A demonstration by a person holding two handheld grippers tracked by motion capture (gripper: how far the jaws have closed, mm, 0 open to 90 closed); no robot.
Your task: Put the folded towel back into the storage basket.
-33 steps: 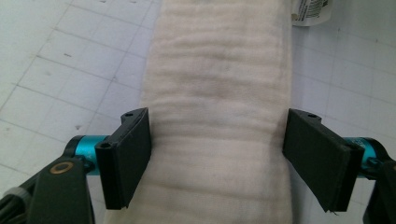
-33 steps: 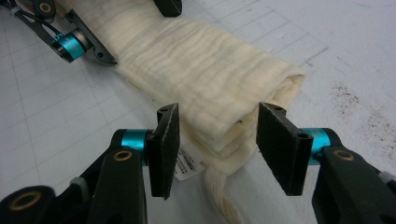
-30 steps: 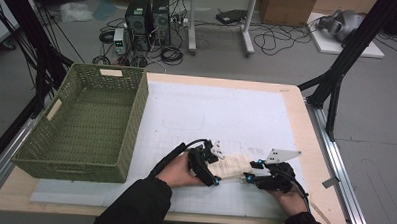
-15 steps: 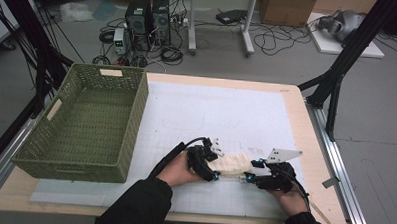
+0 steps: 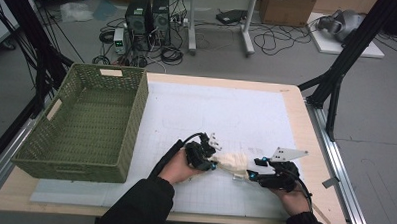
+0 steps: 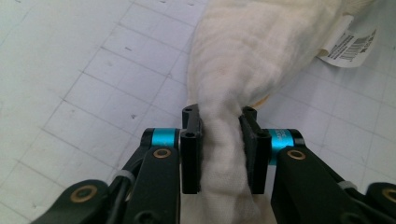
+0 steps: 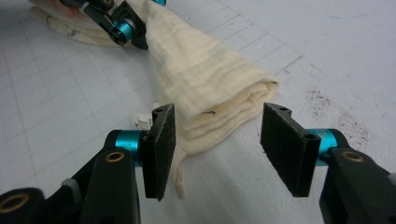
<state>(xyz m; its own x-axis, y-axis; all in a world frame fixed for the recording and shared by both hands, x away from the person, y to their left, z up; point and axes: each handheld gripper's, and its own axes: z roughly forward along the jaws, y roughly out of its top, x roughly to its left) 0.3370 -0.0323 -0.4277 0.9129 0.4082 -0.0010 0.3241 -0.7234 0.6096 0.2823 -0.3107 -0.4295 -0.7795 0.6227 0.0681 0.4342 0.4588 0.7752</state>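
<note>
Barely anything's shifted: our left gripper [image 6: 219, 156] still pinches the cream cloth [image 7: 210, 84]; right gripper [image 7: 217, 144], jaws spread at its far end, needs to clamp next.

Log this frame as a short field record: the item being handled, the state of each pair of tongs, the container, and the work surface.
item: cream folded cloth, lying on the mat, white label at one end
left tongs: shut on the cloth, pinching it
right tongs: open, jaws either side of the cloth's folded end
container: green woven basket, left of the hands, nothing visible inside
surface: white gridded mat on a wooden table
</note>
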